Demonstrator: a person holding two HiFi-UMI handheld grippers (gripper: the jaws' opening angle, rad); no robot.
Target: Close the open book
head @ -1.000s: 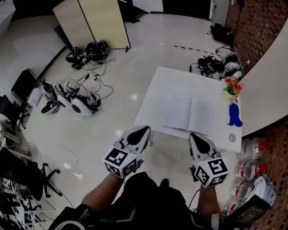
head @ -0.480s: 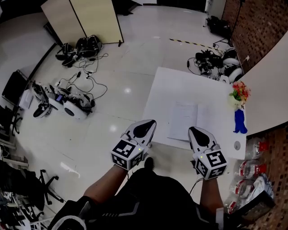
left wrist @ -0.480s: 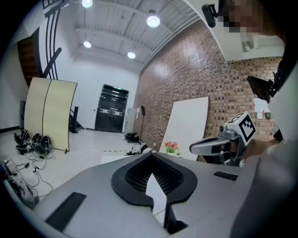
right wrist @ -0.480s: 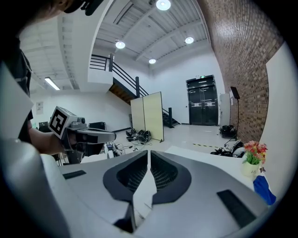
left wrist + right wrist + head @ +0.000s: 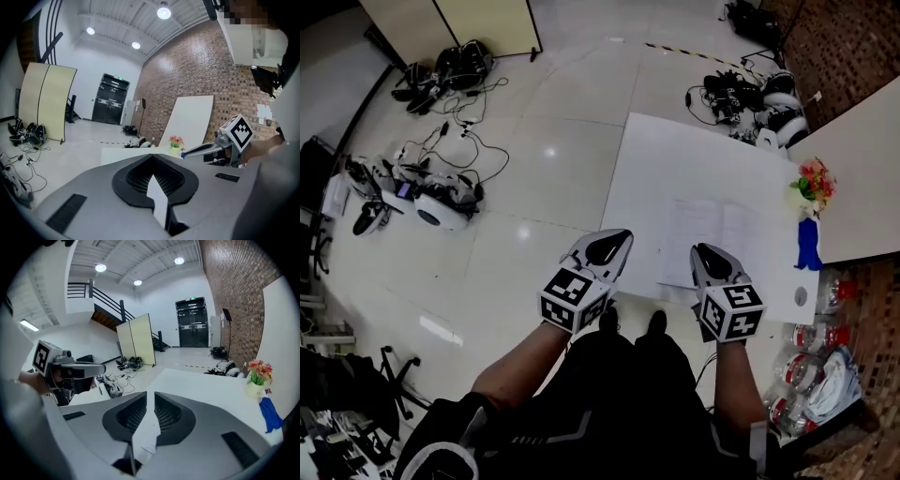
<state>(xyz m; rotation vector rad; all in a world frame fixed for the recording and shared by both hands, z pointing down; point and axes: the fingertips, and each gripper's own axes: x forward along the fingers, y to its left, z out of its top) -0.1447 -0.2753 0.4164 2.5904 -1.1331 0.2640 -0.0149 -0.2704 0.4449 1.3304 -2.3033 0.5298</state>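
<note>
**Book (image 5: 717, 242) not yet closed as both tools arrive at it**

It lies flat with its pages up near the front edge of the white table (image 5: 661, 155), with a small pot of flowers (image 5: 814, 178) off to its right. Within the last second the person has stepped closer, bringing both tools forward and down from well short of the table to the book's near side. I judge the reach nearly done and the closing not begun. The left tool (image 5: 622, 236) hovers at the table's edge, left of the book, jaws pressed together and empty. The right tool (image 5: 701, 251) hovers over the book's near edge, jaws all but together, pinching nothing.
</note>
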